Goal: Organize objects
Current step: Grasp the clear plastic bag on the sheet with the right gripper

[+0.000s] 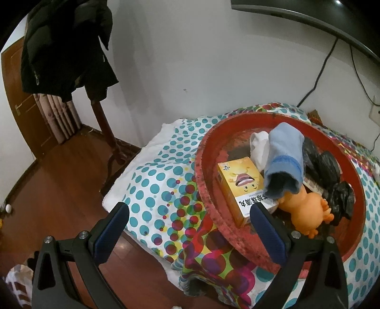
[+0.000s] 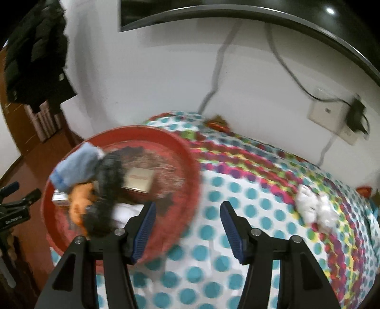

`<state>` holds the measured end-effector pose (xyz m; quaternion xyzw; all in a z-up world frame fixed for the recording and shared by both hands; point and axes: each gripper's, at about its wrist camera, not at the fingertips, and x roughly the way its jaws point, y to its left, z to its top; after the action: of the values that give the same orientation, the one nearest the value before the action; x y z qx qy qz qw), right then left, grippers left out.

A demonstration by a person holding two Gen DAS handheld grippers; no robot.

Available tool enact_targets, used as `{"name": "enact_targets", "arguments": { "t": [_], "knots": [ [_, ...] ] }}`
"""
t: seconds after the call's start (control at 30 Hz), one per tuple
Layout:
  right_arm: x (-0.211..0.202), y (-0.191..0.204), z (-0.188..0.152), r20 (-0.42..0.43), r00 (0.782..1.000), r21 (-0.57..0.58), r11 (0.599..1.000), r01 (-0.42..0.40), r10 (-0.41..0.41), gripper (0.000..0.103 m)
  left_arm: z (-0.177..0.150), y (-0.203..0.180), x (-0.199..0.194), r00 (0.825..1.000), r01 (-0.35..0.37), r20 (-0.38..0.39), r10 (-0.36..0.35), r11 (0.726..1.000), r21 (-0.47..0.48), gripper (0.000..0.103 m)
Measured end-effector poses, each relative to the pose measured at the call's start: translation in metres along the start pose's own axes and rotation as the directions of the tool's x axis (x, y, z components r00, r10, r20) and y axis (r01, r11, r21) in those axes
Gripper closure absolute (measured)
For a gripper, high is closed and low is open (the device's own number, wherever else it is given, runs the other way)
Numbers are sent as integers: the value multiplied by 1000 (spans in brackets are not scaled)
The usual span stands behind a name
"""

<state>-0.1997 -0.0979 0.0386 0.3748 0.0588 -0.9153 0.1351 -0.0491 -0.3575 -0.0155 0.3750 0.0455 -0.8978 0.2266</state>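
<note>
A round red tray (image 1: pixel 206 190) lies on a polka-dot cloth (image 1: pixel 161 180). In it are a yellow box (image 1: pixel 239 183), a blue sock (image 1: pixel 285 161), a white cloth (image 1: pixel 257 146), an orange rubber toy (image 1: pixel 306 209) and black crumpled bags (image 1: pixel 332 180). My left gripper (image 1: pixel 190 228) is open and empty just before the tray's near rim. In the blurred right wrist view the tray (image 2: pixel 190 171) is at the left, with the sock (image 2: pixel 76 166), toy (image 2: pixel 80 202) and bags (image 2: pixel 106 190). My right gripper (image 2: pixel 187 228) is open and empty beside the tray's right rim. A white crumpled object (image 2: pixel 315 209) lies on the cloth (image 2: pixel 237 190) to the right.
A coat stand with a dark jacket (image 1: pixel 66 47) stands left on the wooden floor (image 1: pixel 59 190). A wall screen (image 1: pixel 308 14) hangs above with cables (image 1: pixel 318 73). A wall socket with a plug (image 2: pixel 356 114) is at the right. Small red items (image 2: pixel 216 123) lie by the wall.
</note>
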Motion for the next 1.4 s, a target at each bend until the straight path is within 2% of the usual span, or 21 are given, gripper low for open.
{"name": "enact_targets", "arguments": {
  "t": [0.13, 0.33, 0.5, 0.57, 0.77, 0.9, 1.07, 1.1, 1.13, 1.17, 1.4],
  "knots": [
    [-5, -51, -10, 2, 998, 59, 996, 69, -69, 45, 0, -5, -2, 1000, -7, 10, 7, 1000, 21, 1],
    [-9, -138, -26, -35, 982, 152, 970, 191, -188, 45, -3, -12, 1, 1000, -9, 4, 9, 999, 53, 1],
    [-2, -198, -37, -65, 965, 159, 952, 263, -256, 45, -3, -12, 5, 1000, -21, -3, 21, 998, 52, 1],
    [7, -210, -39, -83, 960, 146, 950, 277, -267, 45, -3, -12, 6, 1000, -17, -3, 17, 999, 44, 1],
    [43, -224, -39, -112, 968, 126, 963, 239, -225, 45, -4, -16, 12, 1000, -2, -23, 3, 999, 41, 1],
    [69, -221, -37, -137, 962, 71, 967, 246, -235, 45, -5, -15, 14, 1000, 6, -28, -5, 1000, 28, 1],
    [79, -233, -36, -131, 970, 131, 966, 221, -204, 46, -5, -16, 16, 1000, 0, -31, 1, 1000, 25, 1],
    [81, -235, -36, -132, 971, 138, 966, 218, -200, 48, -6, -16, 16, 999, 0, -33, 1, 1000, 26, 1],
    [82, -236, -37, -135, 970, 136, 966, 220, -202, 57, -6, -17, 17, 999, 1, -34, 0, 999, 32, 1],
    [85, -237, -38, -143, 969, 135, 966, 220, -201, 61, -7, -18, 18, 999, -3, -36, 4, 999, 42, 1],
    [84, -237, -40, -129, 972, 147, 966, 214, -196, 71, -9, -20, 19, 999, -8, -41, 10, 999, 50, 1]
  ]
}}
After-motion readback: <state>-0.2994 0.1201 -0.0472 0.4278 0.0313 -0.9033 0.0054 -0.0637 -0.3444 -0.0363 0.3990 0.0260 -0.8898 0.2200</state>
